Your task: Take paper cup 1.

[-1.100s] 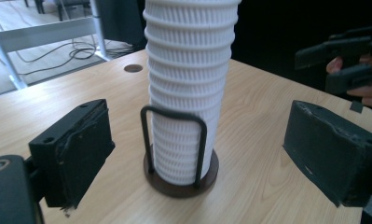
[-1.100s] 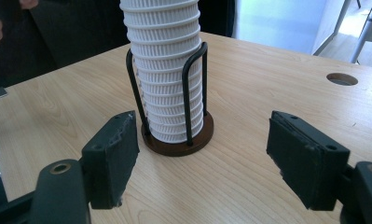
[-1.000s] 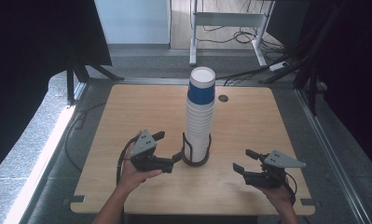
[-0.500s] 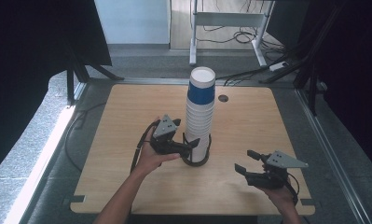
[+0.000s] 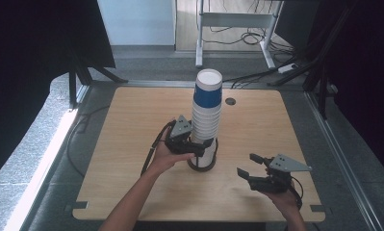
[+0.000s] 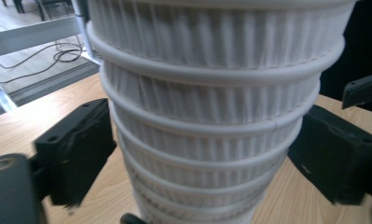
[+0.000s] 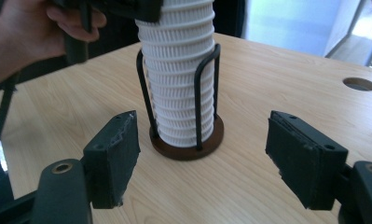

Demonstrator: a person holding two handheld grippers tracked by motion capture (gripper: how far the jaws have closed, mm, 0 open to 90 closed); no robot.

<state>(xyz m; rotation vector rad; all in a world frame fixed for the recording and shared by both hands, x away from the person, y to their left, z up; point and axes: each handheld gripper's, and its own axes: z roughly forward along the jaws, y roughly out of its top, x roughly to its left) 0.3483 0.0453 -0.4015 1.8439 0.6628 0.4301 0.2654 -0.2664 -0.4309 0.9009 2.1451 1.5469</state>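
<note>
At centre frame, my left gripper (image 5: 201, 147) has just been closing its fingers (image 6: 76, 149) around the tall stack of ribbed white paper cups (image 5: 205, 115), pads beside it, not yet pressing. My right gripper (image 5: 247, 166) hovers at lower right, fingers (image 7: 113, 156) spread and empty over the light wooden table (image 5: 132, 125).

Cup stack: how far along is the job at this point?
Done: the left tool has reached the cup stack in its holder, jaws either side, just closing. In hand: the grip; whether the pads press yet is unclear. Left: lifting cups off, none removed. The right tool waits open on the table.
</note>
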